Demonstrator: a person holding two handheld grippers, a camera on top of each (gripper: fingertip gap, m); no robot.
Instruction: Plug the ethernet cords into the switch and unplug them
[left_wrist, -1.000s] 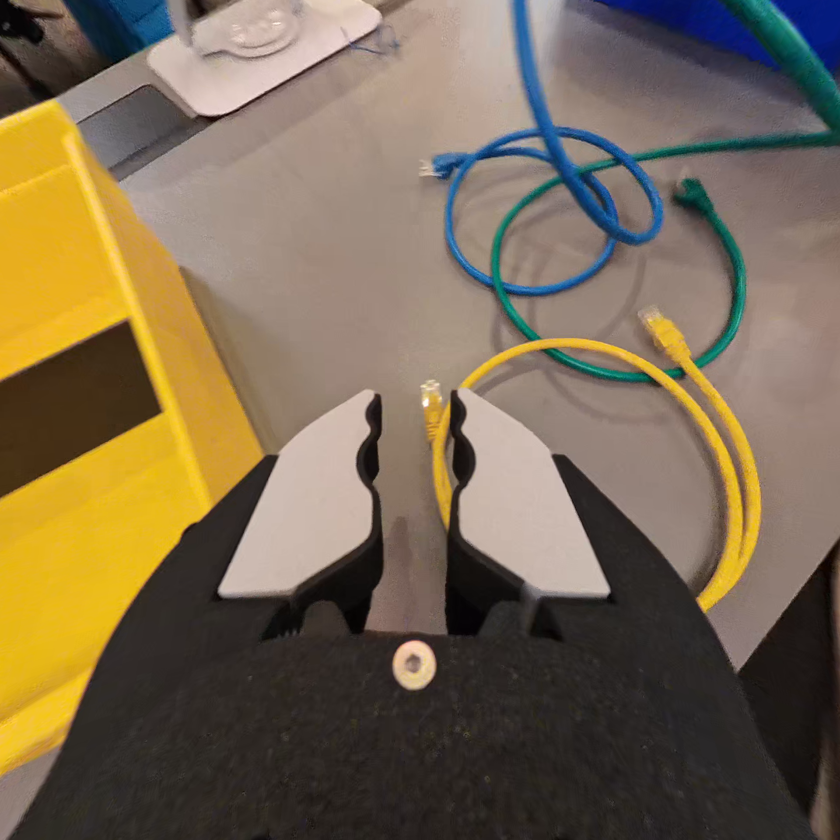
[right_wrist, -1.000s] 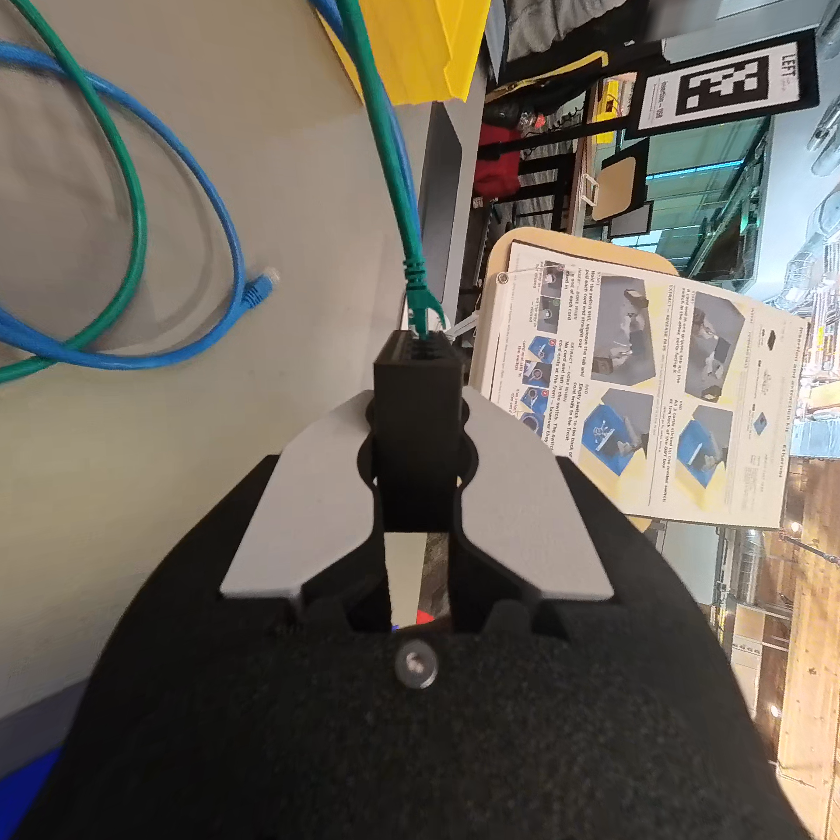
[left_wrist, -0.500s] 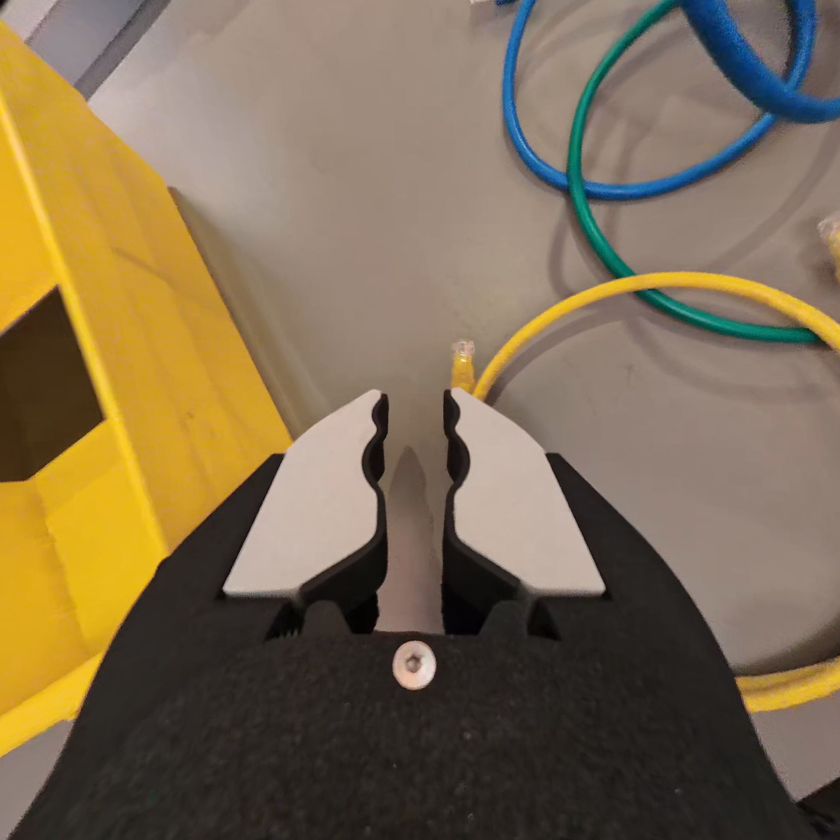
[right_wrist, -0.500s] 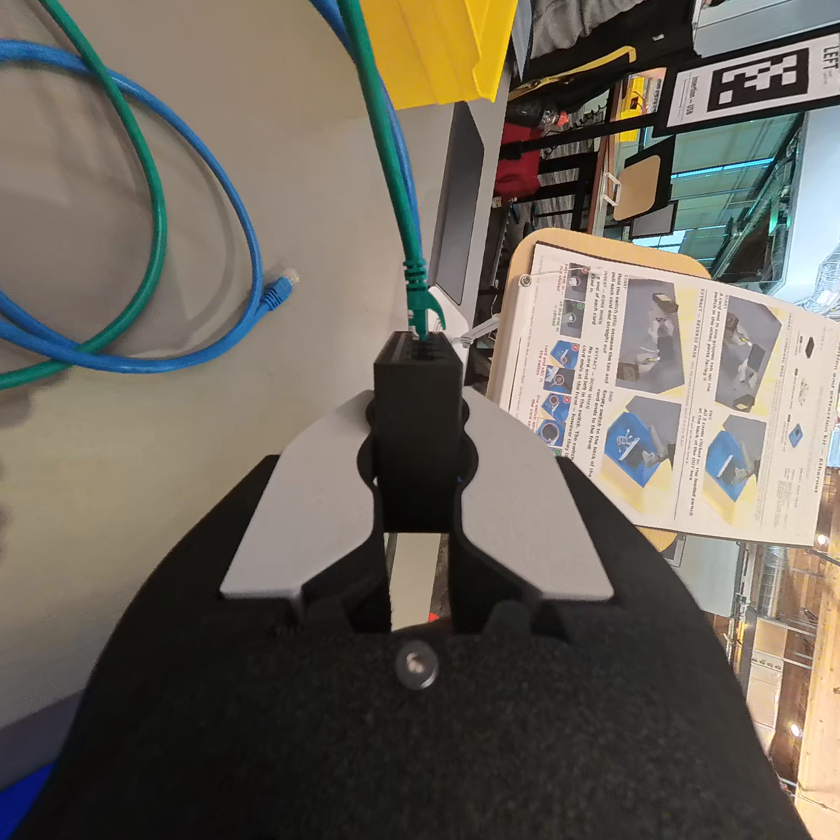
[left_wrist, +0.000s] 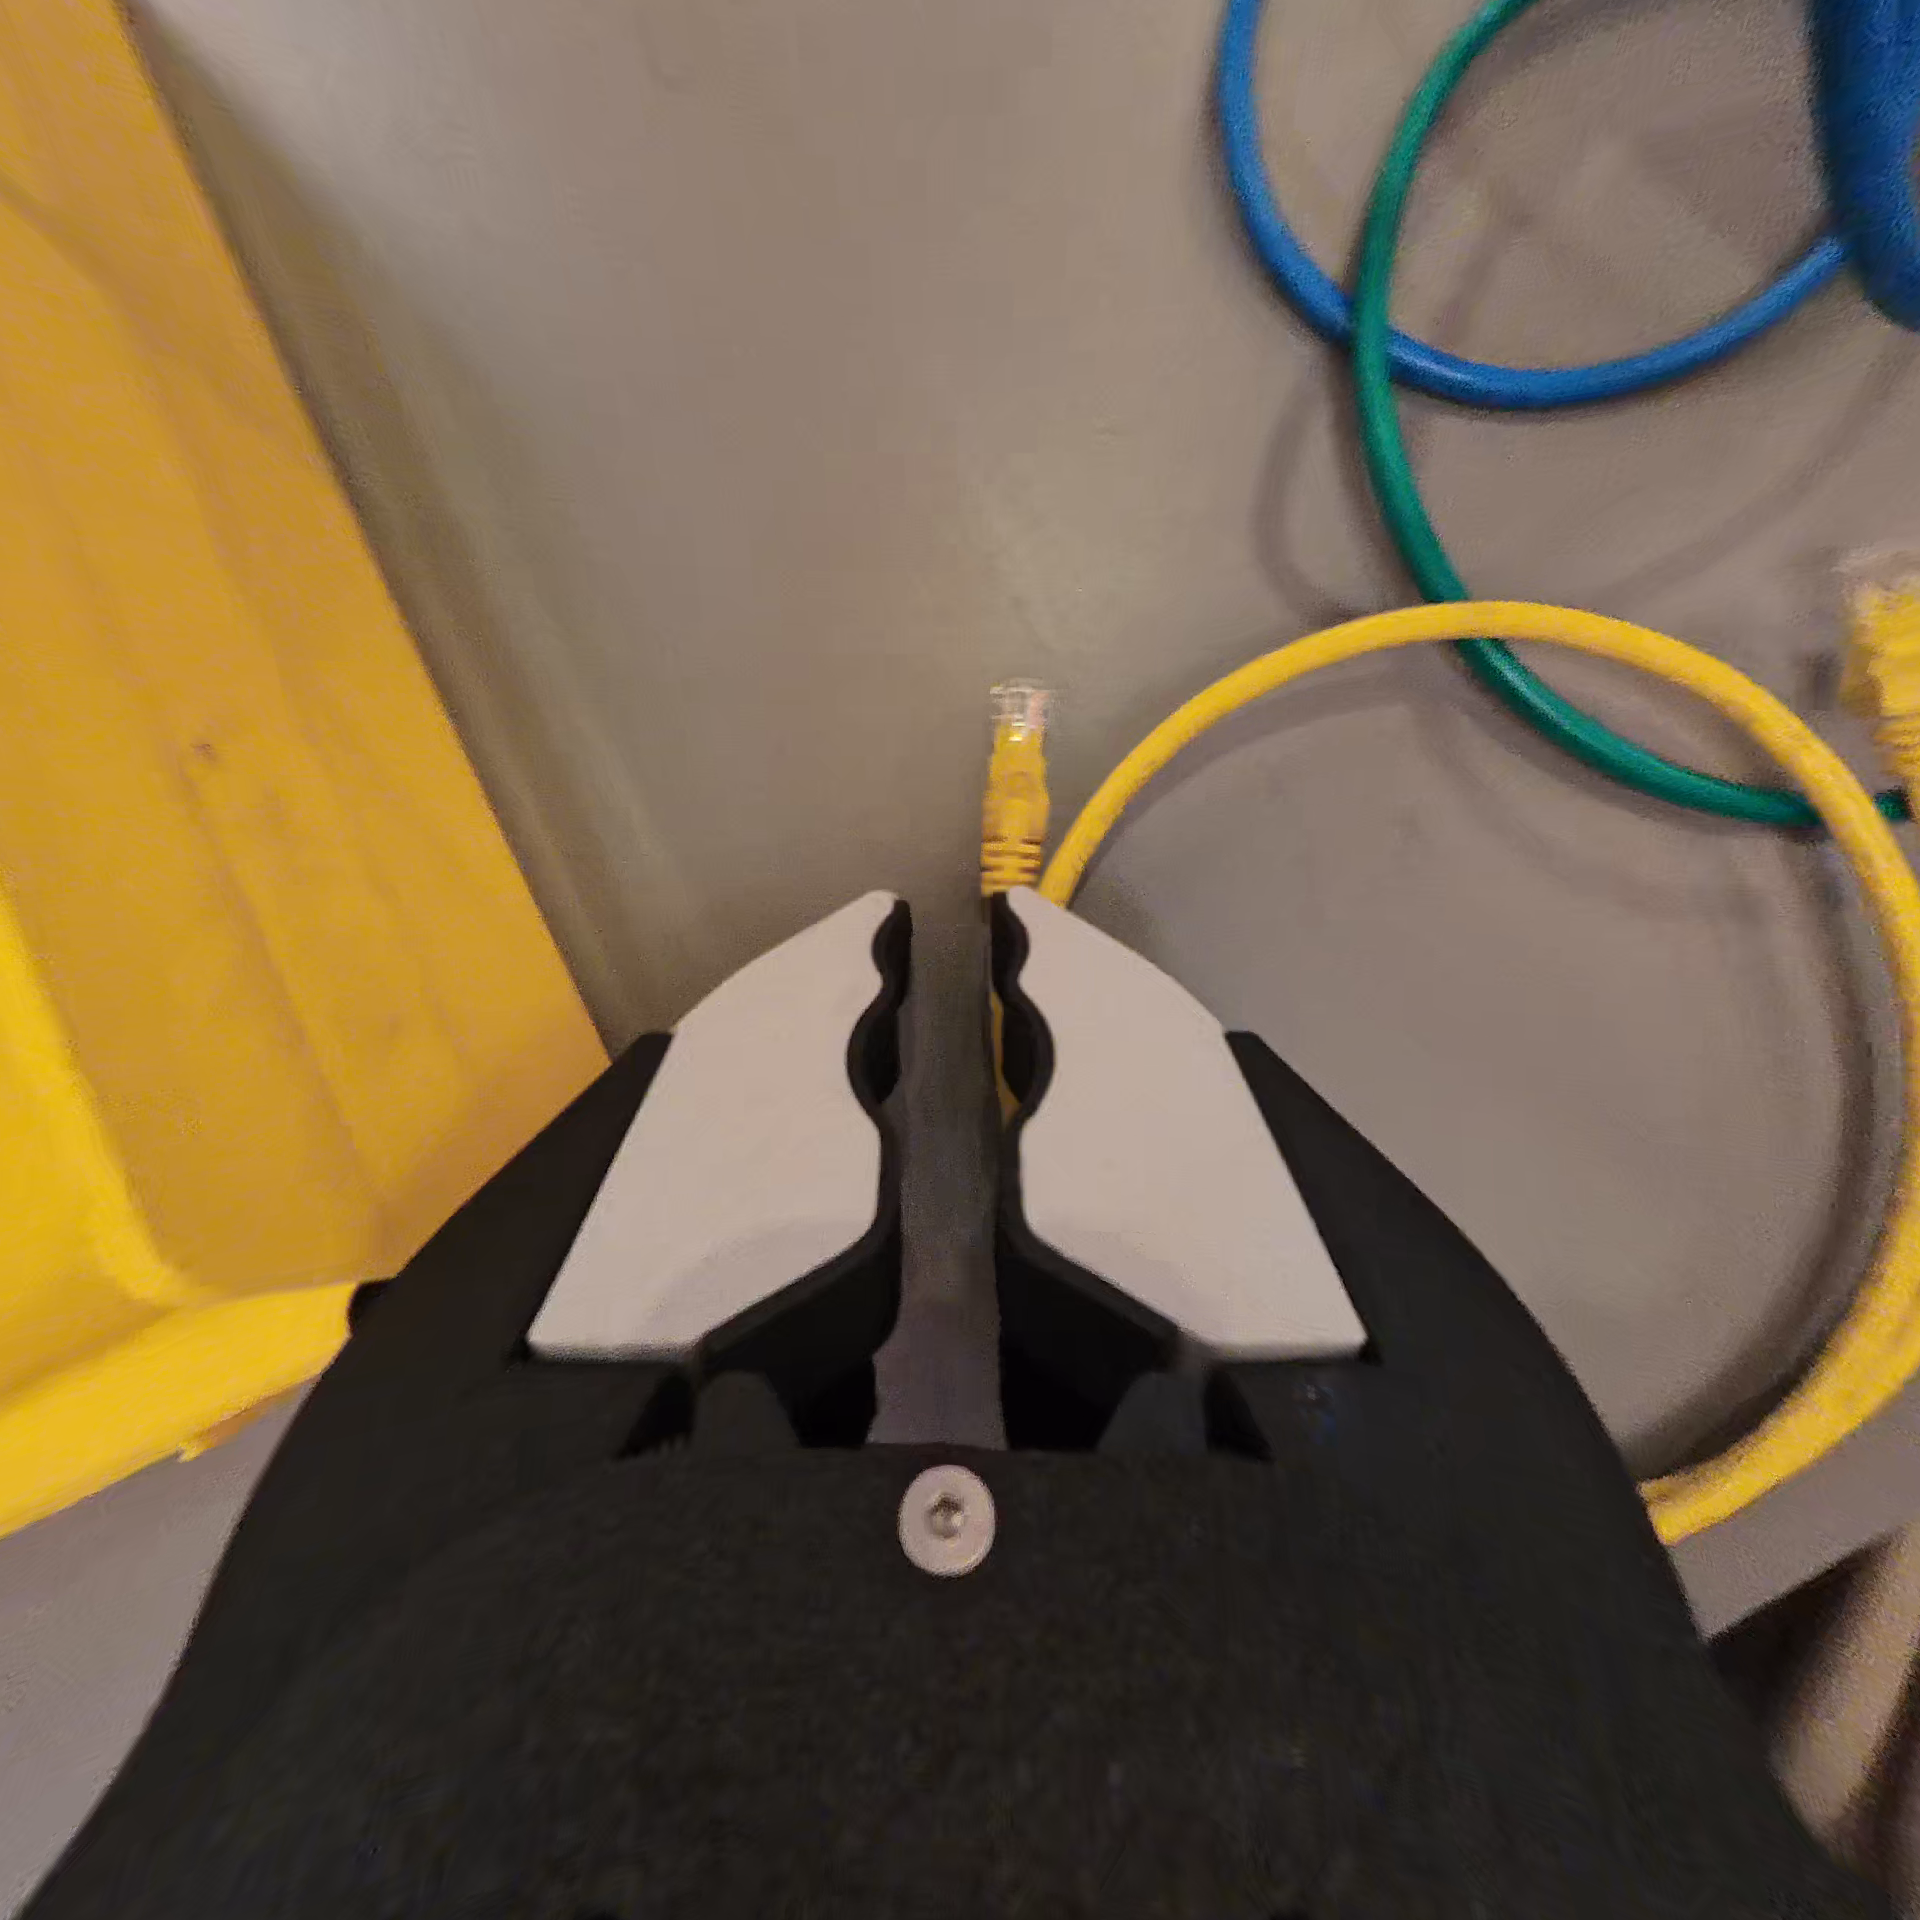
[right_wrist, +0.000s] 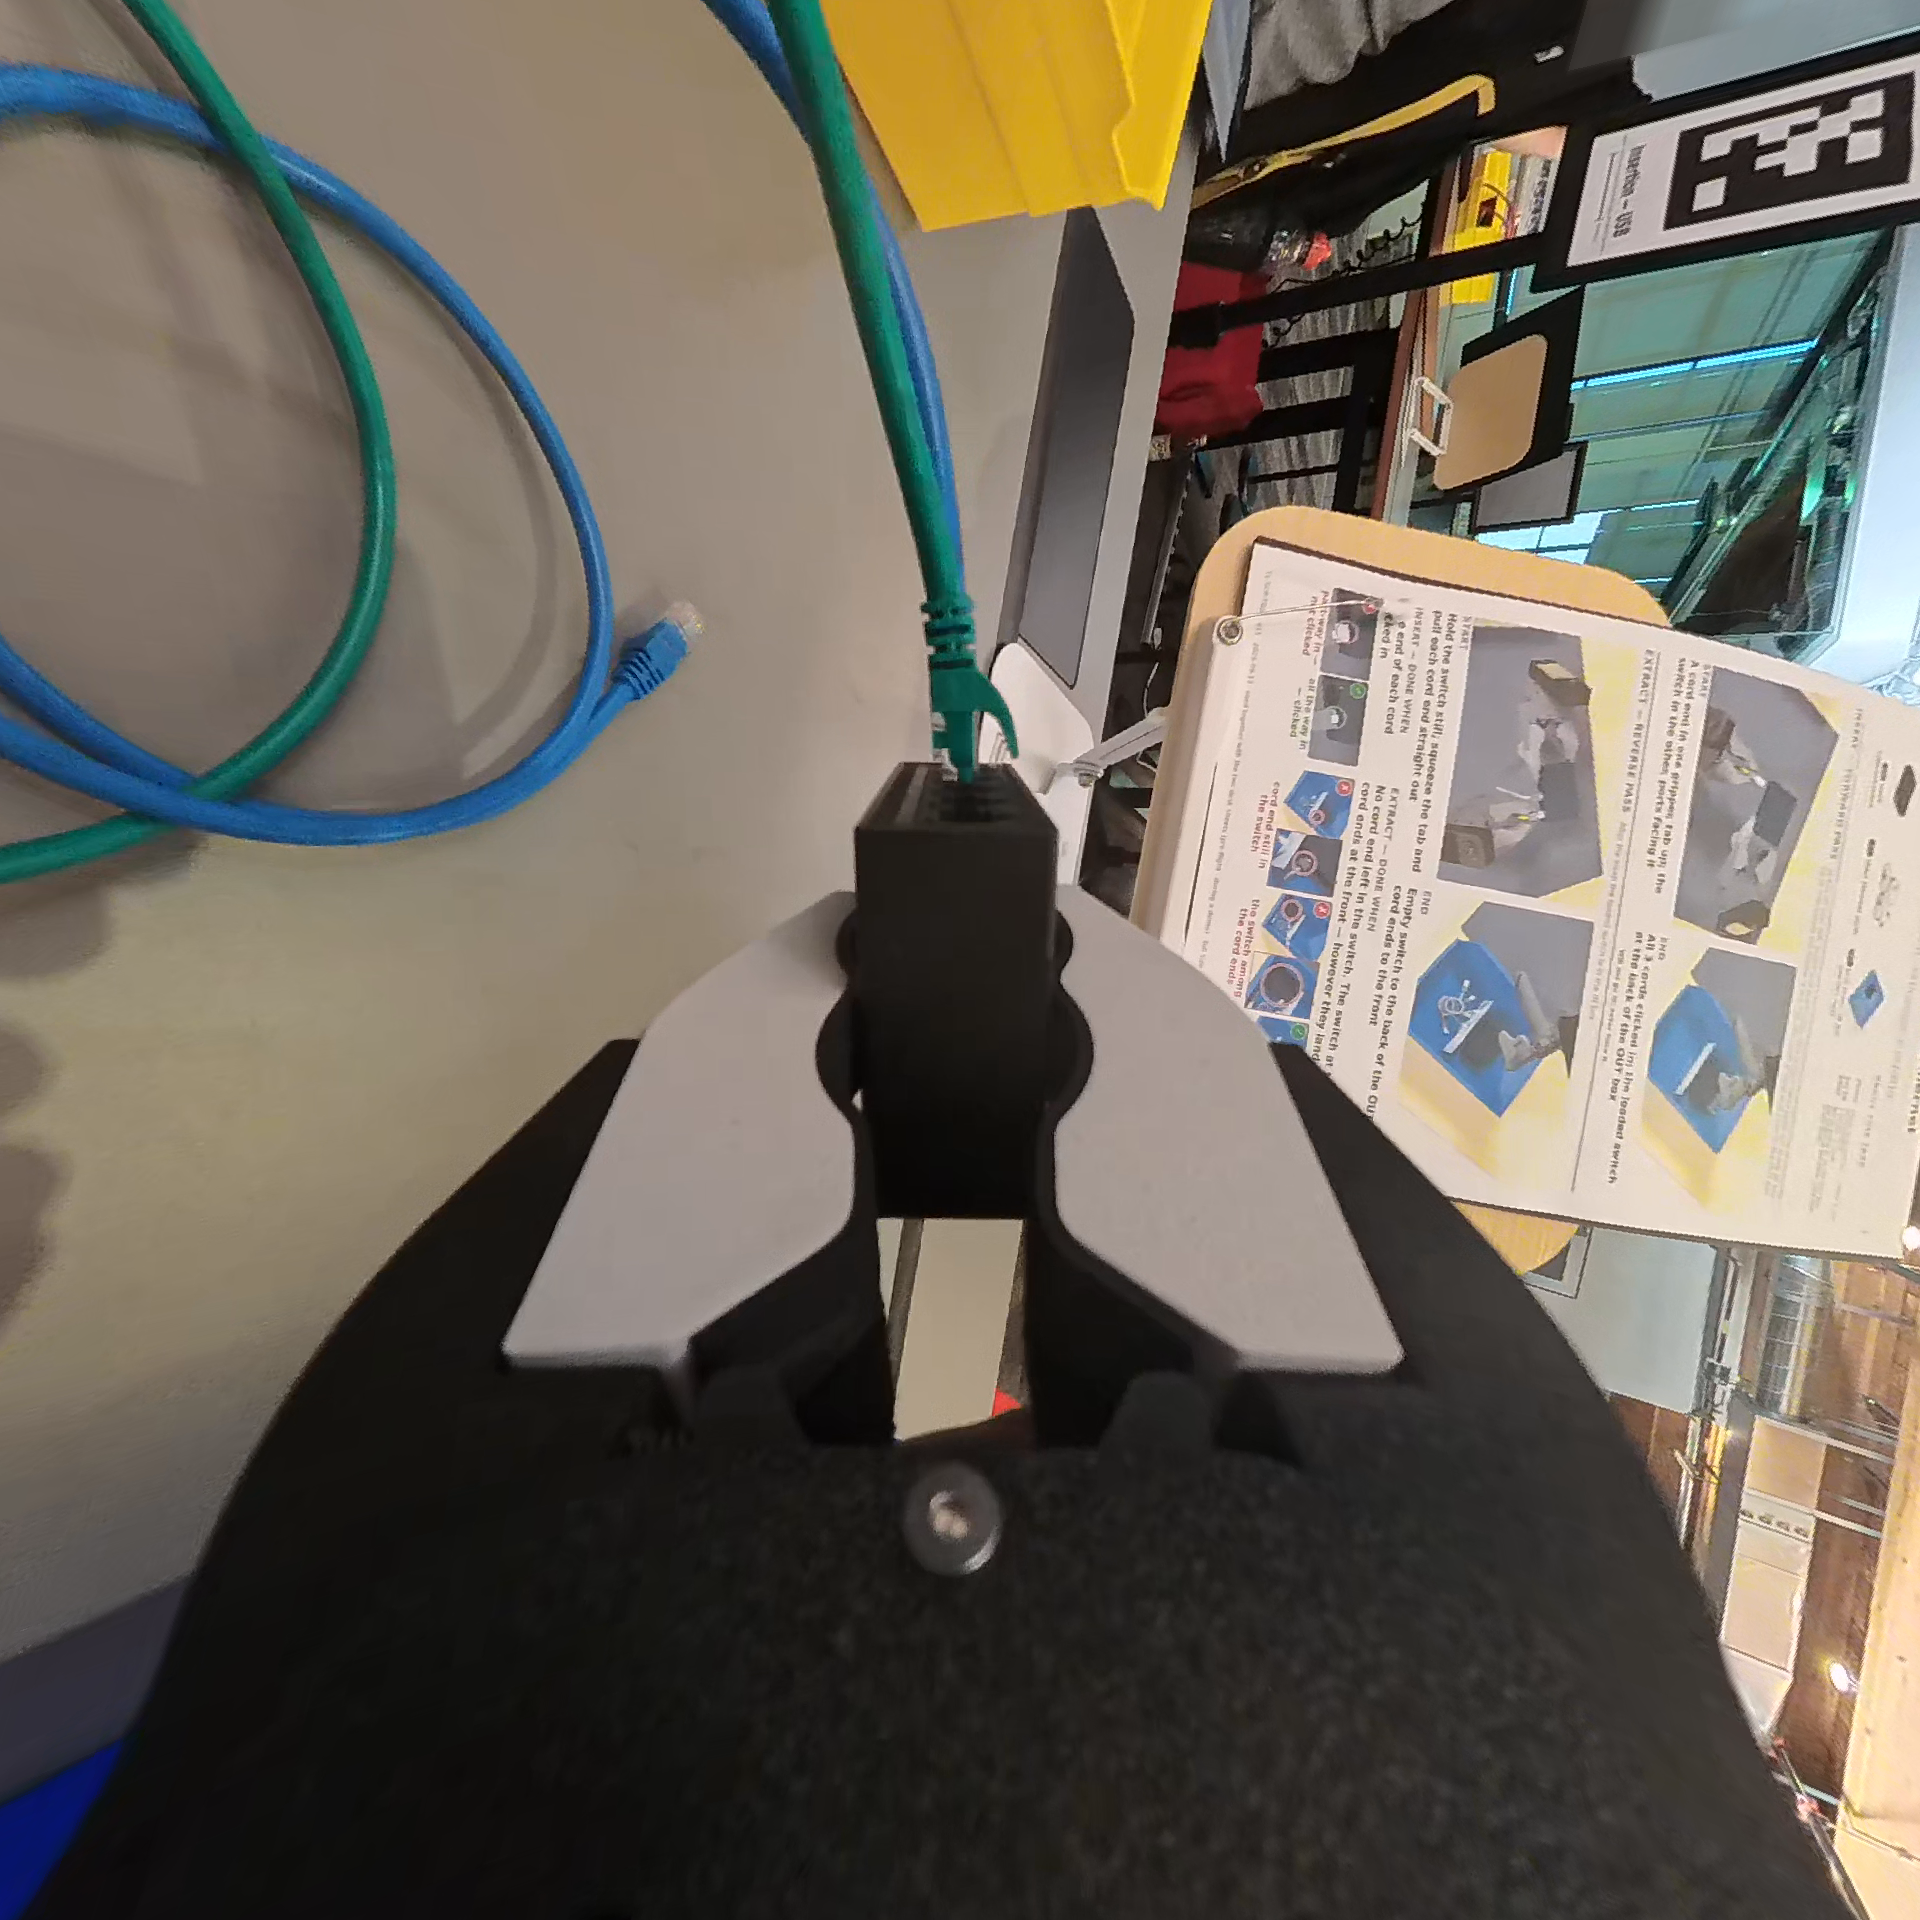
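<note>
On grey table (left_wrist: 779, 416) | left tool (left_wrist: 948, 914) parted (empty) | right tool (right_wrist: 956, 925) clamps boxy black switch (right_wrist: 956, 987)

Yellow bin (left_wrist: 187, 779) sits on grey surface (left_wrist: 779, 416), left side. Illustrated instruction sheet (right_wrist: 1558, 914) stands beyond the surface edge. Black-and-white marker sign (right_wrist: 1756, 156) above it.

Black claw (left_wrist: 945, 914) (grey fingers, silver screw)

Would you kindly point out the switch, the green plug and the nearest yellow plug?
switch (right_wrist: 954, 997), right wrist view: its black side face, between the fingers.
green plug (right_wrist: 961, 694), right wrist view: the boot just above the switch's ports.
yellow plug (left_wrist: 1013, 790), left wrist view: the boot, ahead of the fingertips.
</note>
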